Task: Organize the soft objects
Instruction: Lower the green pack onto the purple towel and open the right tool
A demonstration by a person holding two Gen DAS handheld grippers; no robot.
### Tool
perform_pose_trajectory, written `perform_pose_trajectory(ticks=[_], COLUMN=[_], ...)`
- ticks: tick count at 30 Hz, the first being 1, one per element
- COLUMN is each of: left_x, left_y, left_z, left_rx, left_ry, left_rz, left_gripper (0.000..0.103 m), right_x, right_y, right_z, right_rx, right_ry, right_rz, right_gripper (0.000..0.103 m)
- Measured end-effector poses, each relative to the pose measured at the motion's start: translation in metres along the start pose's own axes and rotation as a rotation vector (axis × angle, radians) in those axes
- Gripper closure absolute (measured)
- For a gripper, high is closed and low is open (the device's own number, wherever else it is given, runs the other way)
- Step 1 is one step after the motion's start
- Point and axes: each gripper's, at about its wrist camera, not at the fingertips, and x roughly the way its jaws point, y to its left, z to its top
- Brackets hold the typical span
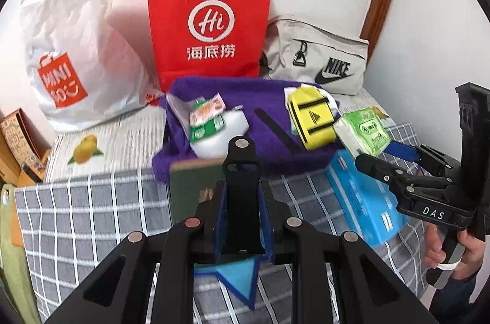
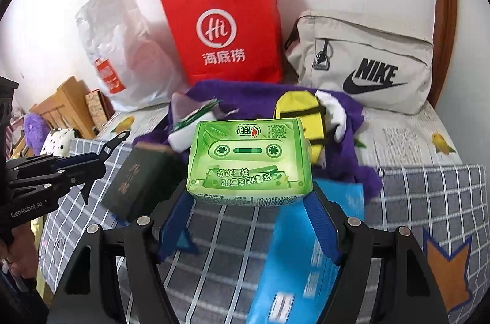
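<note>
Here the right hand-held gripper was clamped on a green tissue pack, its blue pads pressed against the pack's two ends, and the pack hung above the bed rather than resting on it. In the left wrist view the same pack showed at the tip of that gripper, with a person's hand on the handle below.

The left hand-held gripper had its jaws together; the blue pads lay flat against each other and nothing could be made out between them, though its own black frame hid much of the tip. From the right wrist view it appeared at the left edge, closed to a point.

On the grey checked bedcover lay a purple cloth, and on it a white and green packet and a small yellow pouch. A dark green book lay just beside the cloth's near edge, and a blue tissue box lay under the raised pack. Against the wall behind stood a red paper bag, upright, with a white plastic bag to its left and a grey Nike bag to its right. The pictures were somewhat blurred.
</note>
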Motion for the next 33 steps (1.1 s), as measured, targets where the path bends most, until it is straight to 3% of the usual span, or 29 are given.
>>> perform_pose_trajectory(ticks=[16,26,33], left_x=[0.065,0.108,0.129], left_y=[0.018,0.025,0.028], left_z=[0.068,0.102,0.103], left_rx=[-0.025,-0.043,-0.038], left_ry=[0.014,0.024,0.059], left_rz=[0.003,-0.015,-0.03], left_gripper=[0.083,0.083,0.083], right_x=[0.066,0.11,0.139], right_y=[-0.008,-0.004,-0.003], right_z=[0.064,0.075,0.062], right_rx=[-0.05,-0.068,-0.095], right_ry=[0.036,0.134,0.239], right_rz=[-0.003,0.054,0.051], right_gripper=[0.03,0.03,0.03])
